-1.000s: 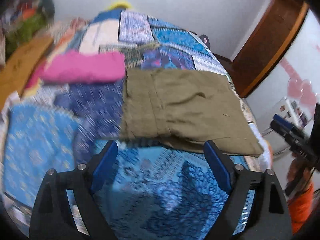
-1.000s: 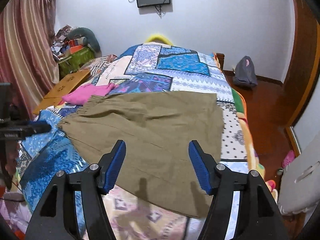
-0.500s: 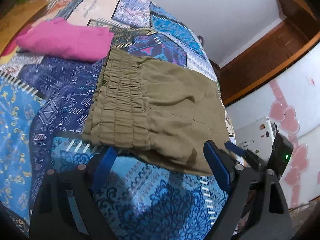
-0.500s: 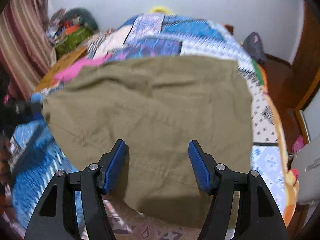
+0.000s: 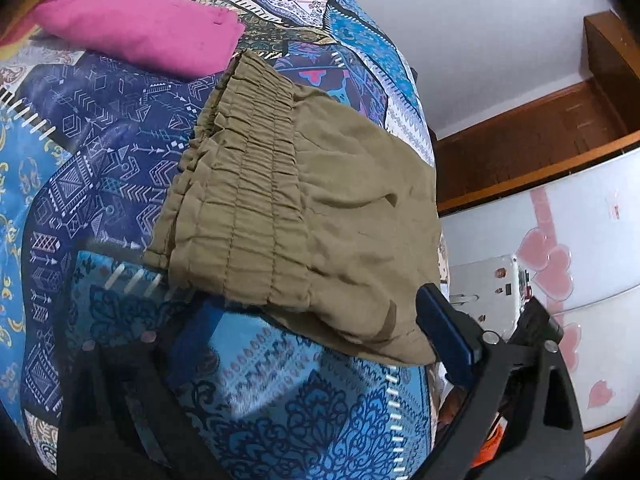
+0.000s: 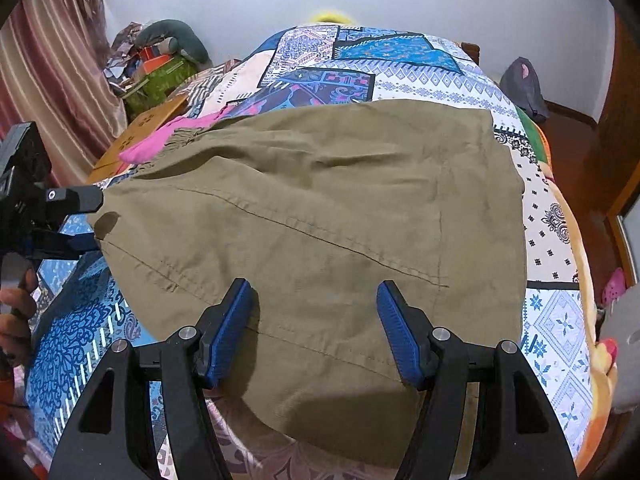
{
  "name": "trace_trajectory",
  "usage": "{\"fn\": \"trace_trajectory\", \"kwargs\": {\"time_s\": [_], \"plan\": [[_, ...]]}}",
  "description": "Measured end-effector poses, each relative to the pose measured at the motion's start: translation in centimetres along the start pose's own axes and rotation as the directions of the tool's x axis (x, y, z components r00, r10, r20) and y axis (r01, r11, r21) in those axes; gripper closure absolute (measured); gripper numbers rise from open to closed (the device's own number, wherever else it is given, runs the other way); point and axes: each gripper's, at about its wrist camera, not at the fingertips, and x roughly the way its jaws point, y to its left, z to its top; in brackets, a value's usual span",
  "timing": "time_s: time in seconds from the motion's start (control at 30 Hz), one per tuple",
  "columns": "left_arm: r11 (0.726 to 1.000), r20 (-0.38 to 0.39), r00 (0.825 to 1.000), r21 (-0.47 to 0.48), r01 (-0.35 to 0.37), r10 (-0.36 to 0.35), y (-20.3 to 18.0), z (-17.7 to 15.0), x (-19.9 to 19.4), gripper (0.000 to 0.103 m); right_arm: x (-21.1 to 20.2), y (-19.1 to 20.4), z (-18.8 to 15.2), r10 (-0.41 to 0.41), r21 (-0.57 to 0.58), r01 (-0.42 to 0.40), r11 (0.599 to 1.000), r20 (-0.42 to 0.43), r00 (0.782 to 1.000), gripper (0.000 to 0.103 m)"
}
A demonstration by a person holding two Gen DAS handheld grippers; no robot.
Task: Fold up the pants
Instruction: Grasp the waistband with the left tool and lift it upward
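Olive pants (image 5: 304, 216) lie flat on the patchwork bedspread (image 5: 88, 184), with the gathered elastic waistband (image 5: 240, 168) toward the left. My left gripper (image 5: 316, 320) is open, low at the near waistband corner, its right finger (image 5: 444, 332) beside the cloth edge. In the right wrist view the pants (image 6: 320, 208) fill the middle. My right gripper (image 6: 316, 324) is open with both blue pads over the near leg edge, holding nothing. The left gripper (image 6: 76, 220) shows there at the pants' left corner.
A folded pink garment (image 5: 140, 24) lies beyond the waistband. Clutter and a curtain (image 6: 52, 80) stand at the bed's left. A dark bag (image 6: 520, 84) sits on the wooden floor to the right. A white cabinet (image 5: 580, 240) stands beside the bed.
Both grippers have moved closer to the pants and lower. The left one now sits at the waistband corner, the right one over the leg edge. Both stay open.
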Motion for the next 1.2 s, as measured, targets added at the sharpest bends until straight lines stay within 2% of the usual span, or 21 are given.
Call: {"fn": "trace_trajectory", "kwargs": {"time_s": [0.03,0.07,0.17,0.23,0.27,0.3,0.33,0.37,0.4,0.53,0.6,0.73,0.83,0.9,0.97,1.07,1.2], "plan": [[1.0,0.005,1.0,-0.002,-0.005,0.005,0.0,0.3,0.1,0.009,0.0,0.0,0.0,0.003,0.0,-0.003,1.0,0.0,1.0,0.042],[1.0,0.019,0.999,0.001,-0.029,0.029,-0.1,0.6,0.2,0.016,0.0,0.0,0.0,0.005,-0.001,-0.005,1.0,0.0,1.0,0.042],[0.998,0.048,0.997,0.017,-0.064,0.063,-0.5,1.3,0.6,0.022,0.0,0.0,0.0,0.012,-0.004,-0.012,1.0,0.0,1.0,0.042],[0.992,0.068,0.991,0.05,-0.115,0.111,-1.0,1.7,1.0,0.037,0.1,-0.1,0.0,0.021,-0.002,-0.021,1.0,0.0,1.0,0.042],[0.987,0.076,0.988,0.07,-0.141,0.136,-1.3,1.7,1.1,0.05,0.1,-0.2,0.0,0.024,0.0,-0.024,1.0,0.0,1.0,0.042],[0.983,0.079,0.985,0.097,-0.158,0.151,-1.6,1.6,1.2,0.057,0.1,-0.2,0.0,0.026,0.002,-0.026,1.0,0.0,1.0,0.042],[0.978,0.084,0.983,0.12,-0.173,0.163,-1.9,1.6,1.3,0.06,0.1,-0.3,0.0,0.027,0.003,-0.027,1.0,0.001,1.0,0.042],[0.971,0.089,0.981,0.15,-0.185,0.173,-2.3,1.4,1.4,0.068,0.1,-0.3,0.0,0.028,0.004,-0.028,1.0,0.002,1.0,0.042],[0.965,0.092,0.979,0.172,-0.196,0.182,-2.6,1.2,1.4,0.07,0.0,-0.3,0.0,0.028,0.005,-0.028,1.0,0.002,1.0,0.042],[0.93,0.128,0.964,0.261,-0.26,0.233,-3.8,0.4,0.9,0.076,-0.1,-0.2,0.4,0.024,0.0,-0.024,1.0,-0.013,1.0,0.042],[0.903,0.166,0.95,0.301,-0.305,0.266,-4.3,-0.2,0.2,0.078,-0.5,0.2,0.9,0.029,-0.006,-0.029,1.0,-0.02,0.999,0.041],[0.835,0.278,0.905,0.367,-0.409,0.322,-5.2,-2.0,-2.7,0.079,-1.2,1.8,1.9,0.028,-0.045,-0.028,0.999,0.007,1.0,0.041],[0.798,0.343,0.873,0.382,-0.466,0.346,-5.2,-2.9,-5.1,0.08,-1.2,4.4,3.1,0.059,-0.082,-0.057,0.995,0.024,0.998,0.041],[0.765,0.389,0.846,0.393,-0.51,0.364,-5.2,-3.6,-6.8,0.081,-0.9,6.1,3.7,0.08,-0.11,-0.076,0.991,0.03,0.996,0.041],[0.723,0.436,0.813,0.404,-0.56,0.386,-5.3,-4.6,-8.5,0.081,-0.2,8.8,4.3,0.098,-0.16,-0.094,0.983,0.019,0.995,0.041],[0.685,0.482,0.781,0.41,-0.602,0.398,-5.3,-6.0,-10.6,0.081,1.2,11.9,4.5,0.124,-0.227,-0.127,0.966,-0.026,0.992,0.041],[0.683,0.497,0.777,0.413,-0.602,0.385,-5.0,-7.0,-12.2,0.082,3.3,15.3,3.5,0.147,-0.304,-0.18,0.936,-0.131,0.981,0.042]]}}
